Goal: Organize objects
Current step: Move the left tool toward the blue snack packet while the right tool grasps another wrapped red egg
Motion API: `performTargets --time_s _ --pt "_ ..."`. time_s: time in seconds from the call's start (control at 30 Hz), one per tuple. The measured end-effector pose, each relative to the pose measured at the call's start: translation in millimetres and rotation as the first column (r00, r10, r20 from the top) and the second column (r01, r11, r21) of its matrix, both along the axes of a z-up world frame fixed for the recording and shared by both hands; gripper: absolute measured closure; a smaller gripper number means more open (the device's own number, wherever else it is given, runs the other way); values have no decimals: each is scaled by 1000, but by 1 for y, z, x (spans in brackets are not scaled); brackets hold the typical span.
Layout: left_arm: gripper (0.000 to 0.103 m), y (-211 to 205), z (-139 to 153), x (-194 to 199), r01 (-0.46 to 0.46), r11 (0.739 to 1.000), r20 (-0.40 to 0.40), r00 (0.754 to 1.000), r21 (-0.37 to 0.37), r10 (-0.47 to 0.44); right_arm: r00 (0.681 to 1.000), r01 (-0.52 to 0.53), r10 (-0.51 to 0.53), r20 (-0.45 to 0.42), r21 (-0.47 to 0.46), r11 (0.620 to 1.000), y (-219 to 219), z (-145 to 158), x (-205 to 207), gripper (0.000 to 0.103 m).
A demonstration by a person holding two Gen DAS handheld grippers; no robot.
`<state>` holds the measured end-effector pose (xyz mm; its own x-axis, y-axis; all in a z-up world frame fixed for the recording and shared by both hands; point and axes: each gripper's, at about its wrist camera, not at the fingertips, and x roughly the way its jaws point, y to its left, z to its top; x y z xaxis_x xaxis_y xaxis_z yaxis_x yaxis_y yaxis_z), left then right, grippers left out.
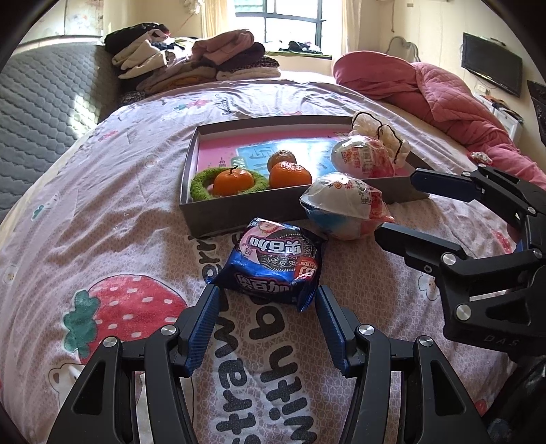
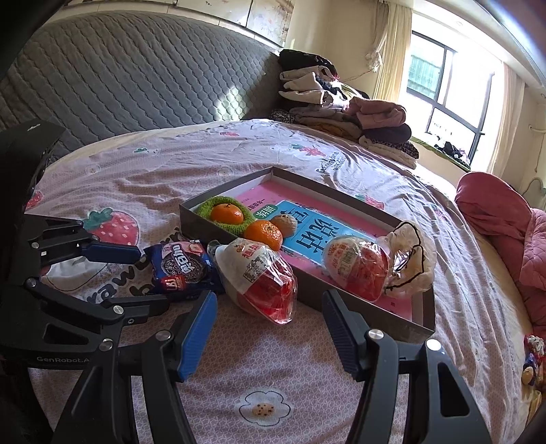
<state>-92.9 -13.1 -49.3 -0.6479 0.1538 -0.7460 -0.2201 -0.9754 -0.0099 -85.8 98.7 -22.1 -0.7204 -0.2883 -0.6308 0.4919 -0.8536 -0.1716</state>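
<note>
Two wrapped eggs (image 2: 256,276), labels unreadable, biscuit packet (image 1: 276,264) corner behind jaws

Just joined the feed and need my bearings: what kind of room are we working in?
A bedroom, most likely. The work surface is a bed with a strawberry-print sheet and a grey padded headboard, with folded clothes piled by the window.

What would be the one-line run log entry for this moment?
left hand-held gripper: open, at blue cookie packet | right hand-held gripper: open, near wrapped egg-shaped toy | grey cardboard tray: three oranges inside
</note>
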Motion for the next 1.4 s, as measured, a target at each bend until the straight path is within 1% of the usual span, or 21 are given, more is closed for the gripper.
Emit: performTargets --time_s 0.5,0.67,0.77,0.9,1.0,1.27,1.37,1.4 --pt "43 1 -3 -15 -2 1000 0 1000 -10 2 1000 -8 7 19 51 999 -8 -11 -19 39" --pt "43 -2 -5 -19 -4 1000 0 1000 -20 4 998 -52 50 30 52 997 -11 -13 -22 39" --pt "41 -5 -5 -23 -2 1000 -3 1000 -19 2 995 -93 90 34 89 992 -17 -15 -23 39" --pt "39 -9 -6 -29 -11 1000 0 1000 -15 11 993 -117 114 26 119 986 -23 -18 -22 39" --pt "38 -8 -7 -32 -10 999 -1 1000 -34 10 990 -138 136 24 151 979 -30 -23 -22 39" --pt "38 -11 -10 -41 -9 999 0 1000 -51 9 985 -170 165 44 156 973 -36 -32 -31 39" --pt "37 -13 -11 -44 -5 999 7 1000 -38 5 983 -182 177 51 132 974 -34 -33 -32 43" --pt "36 -13 -11 -45 -5 999 11 1000 -33 5 983 -183 177 54 122 975 -33 -32 -33 48"
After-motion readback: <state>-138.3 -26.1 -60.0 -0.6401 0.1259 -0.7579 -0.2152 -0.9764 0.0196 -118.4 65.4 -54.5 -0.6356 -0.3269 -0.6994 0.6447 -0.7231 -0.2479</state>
